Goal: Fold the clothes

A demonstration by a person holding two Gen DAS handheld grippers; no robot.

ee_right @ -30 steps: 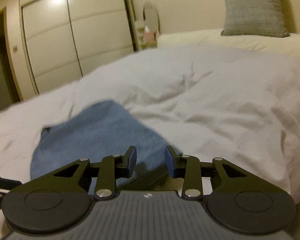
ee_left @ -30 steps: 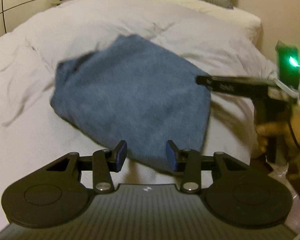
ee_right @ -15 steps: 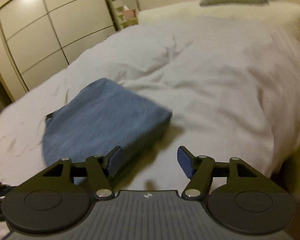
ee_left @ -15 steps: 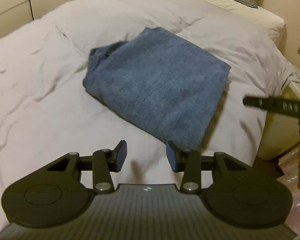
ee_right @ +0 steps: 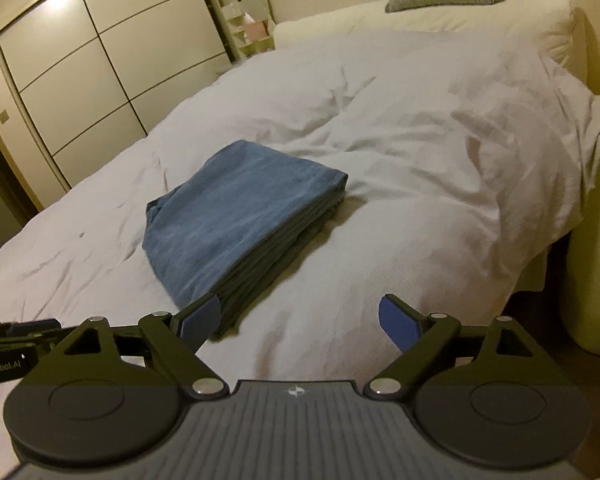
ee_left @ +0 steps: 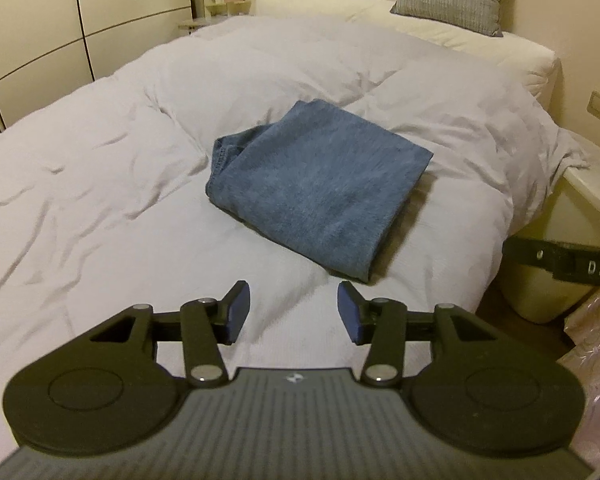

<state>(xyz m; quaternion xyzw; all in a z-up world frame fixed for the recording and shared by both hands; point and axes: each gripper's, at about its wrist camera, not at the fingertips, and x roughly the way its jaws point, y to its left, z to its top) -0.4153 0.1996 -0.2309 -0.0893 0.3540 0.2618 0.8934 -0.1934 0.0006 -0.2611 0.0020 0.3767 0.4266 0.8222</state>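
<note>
Ahead of the matt black plastic left gripper lies a folded blue denim-like garment, soft and faintly napped, on a wrinkled white cotton duvet; the gripper's blue pads look rubbery.

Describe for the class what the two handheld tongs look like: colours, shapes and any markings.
Both tongs are alike: the left tongs and right tongs each have a ribbed grey body with a small white logo, two round black discs, black linkage arms with silver rivets, and blue finger pads. White lettering marks their black side bars, only partly readable. No sleeves or cables show.
</note>
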